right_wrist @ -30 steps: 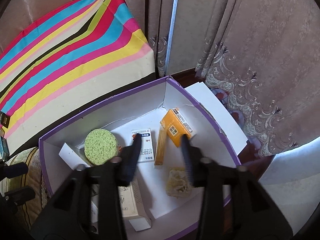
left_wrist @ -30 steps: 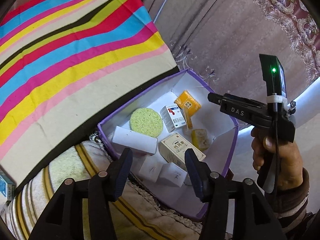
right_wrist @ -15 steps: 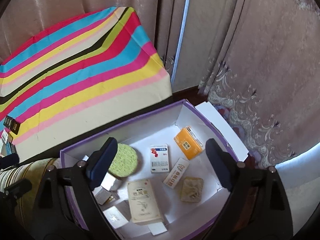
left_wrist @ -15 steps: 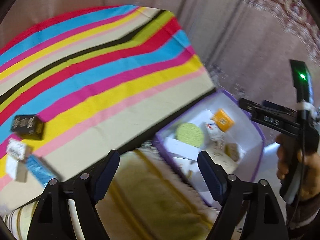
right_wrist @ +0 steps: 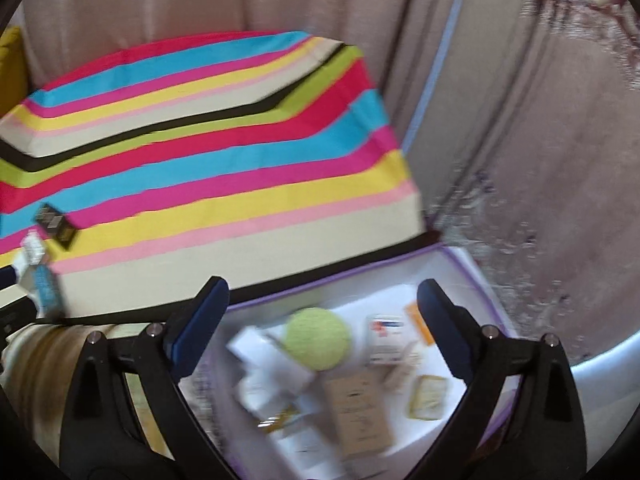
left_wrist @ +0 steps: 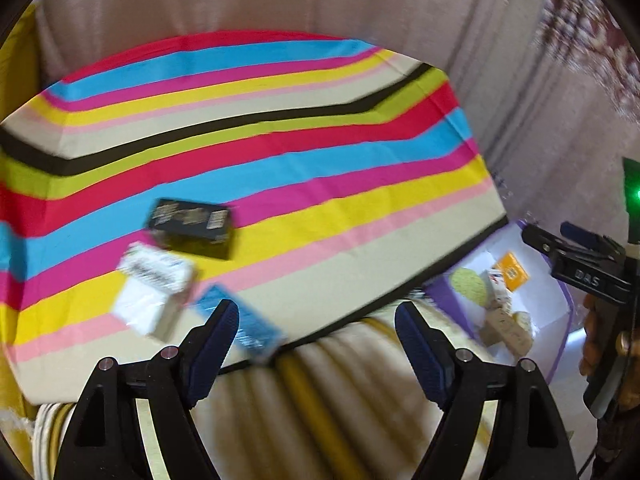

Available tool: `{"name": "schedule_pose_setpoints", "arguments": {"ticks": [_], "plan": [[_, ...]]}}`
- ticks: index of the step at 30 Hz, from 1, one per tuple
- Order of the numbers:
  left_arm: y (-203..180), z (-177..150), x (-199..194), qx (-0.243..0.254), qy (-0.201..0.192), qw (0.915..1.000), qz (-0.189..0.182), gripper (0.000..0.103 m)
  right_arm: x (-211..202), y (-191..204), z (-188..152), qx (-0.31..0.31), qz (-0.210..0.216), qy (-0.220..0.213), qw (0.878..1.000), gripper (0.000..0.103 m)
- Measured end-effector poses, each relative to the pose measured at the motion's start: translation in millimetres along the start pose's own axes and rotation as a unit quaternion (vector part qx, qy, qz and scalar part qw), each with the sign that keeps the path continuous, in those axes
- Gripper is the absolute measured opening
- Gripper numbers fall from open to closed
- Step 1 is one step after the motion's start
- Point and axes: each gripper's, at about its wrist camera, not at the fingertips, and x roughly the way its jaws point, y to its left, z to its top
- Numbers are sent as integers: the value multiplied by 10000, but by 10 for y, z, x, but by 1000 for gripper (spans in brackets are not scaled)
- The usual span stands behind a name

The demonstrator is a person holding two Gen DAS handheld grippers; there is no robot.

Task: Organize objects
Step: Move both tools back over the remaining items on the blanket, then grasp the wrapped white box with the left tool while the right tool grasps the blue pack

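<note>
Three small boxes lie on the striped cloth (left_wrist: 320, 160): a black one (left_wrist: 192, 228), a white one (left_wrist: 154, 288) and a blue one (left_wrist: 240, 324). My left gripper (left_wrist: 316, 320) hangs open and empty above the cloth's near edge, its left finger close over the blue box. Lower right stands a purple-rimmed white box (right_wrist: 340, 276). It holds a round green sponge (right_wrist: 318, 338), a red-and-white carton (right_wrist: 386, 336), an orange carton (right_wrist: 418, 322), a tan carton (right_wrist: 360, 408) and a yellowish sponge (right_wrist: 428, 396). My right gripper (right_wrist: 324, 312) hovers over it, jaws opening, nothing between them.
Pinkish patterned curtains (right_wrist: 540, 140) hang behind the cloth and the box. A beige and yellow striped cushion (left_wrist: 320, 400) lies below the cloth's front edge. A hand (left_wrist: 596, 340) holds the right tool at the far right of the left wrist view.
Both grippers have opened wide and pulled back from the purple-rimmed box. The left view has swung left onto the striped cloth, bringing the three loose boxes into sight.
</note>
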Motion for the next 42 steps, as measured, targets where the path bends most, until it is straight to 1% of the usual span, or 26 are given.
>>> {"name": "schedule_pose_setpoints", "arguments": {"ticks": [3, 5, 8, 12, 15, 16, 23, 28, 30, 31, 33, 35, 36, 39, 40, 42], "plan": [[252, -57, -51, -186, 125, 9997, 42, 82, 18, 208, 11, -29, 377, 127, 9992, 96], [449, -106, -88, -309, 172, 9993, 81, 81, 31, 401, 1, -213, 599, 262, 9976, 96], [690, -164, -130, -420, 187, 9989, 136, 81, 17, 687, -38, -523, 901, 331, 9940, 96], [880, -181, -118, -416, 263, 9986, 213, 81, -6, 1022, -67, -865, 1216, 382, 9881, 96], [995, -179, -99, -408, 330, 9984, 206, 81, -37, 1240, -91, -1074, 1336, 435, 9842, 96], [1042, -174, -78, -400, 378, 9983, 213, 81, -44, 1318, -103, -1146, 1440, 462, 9818, 96], [1197, -125, 132, -292, 740, 9968, 2, 81, -57, 1785, -169, -1577, 1729, 617, 9703, 96], [1245, -49, 319, -90, 995, 9950, 31, 78, -4, 2060, -195, -1868, 1894, 731, 9612, 96], [1259, -14, 405, -23, 1118, 9937, 96, 77, 15, 2160, -211, -1999, 1941, 755, 9574, 96], [1260, -8, 432, 5, 1151, 9933, 109, 76, 29, 2212, -216, -2079, 1920, 767, 9561, 95], [1246, -6, 500, 89, 1224, 9924, 82, 73, 57, 2292, -223, -2207, 1948, 803, 9523, 90], [1243, -10, 564, 115, 1278, 9917, 74, 66, 93, 2374, -231, -2318, 1987, 836, 9486, 87], [1246, -11, 584, 109, 1295, 9915, 70, 64, 100, 2396, -237, -2371, 2011, 860, 9465, 85], [1253, -11, 604, 127, 1304, 9914, 33, 56, 176, 2517, -263, -2543, 2050, 949, 9404, 81], [1257, -10, 597, 115, 1296, 9915, 4, 51, 201, 2554, -271, -2598, 2065, 992, 9381, 80], [1277, -23, 585, 79, 1262, 9920, -11, 51, 254, 2638, -281, -2703, 2094, 1040, 9339, 77]]}}
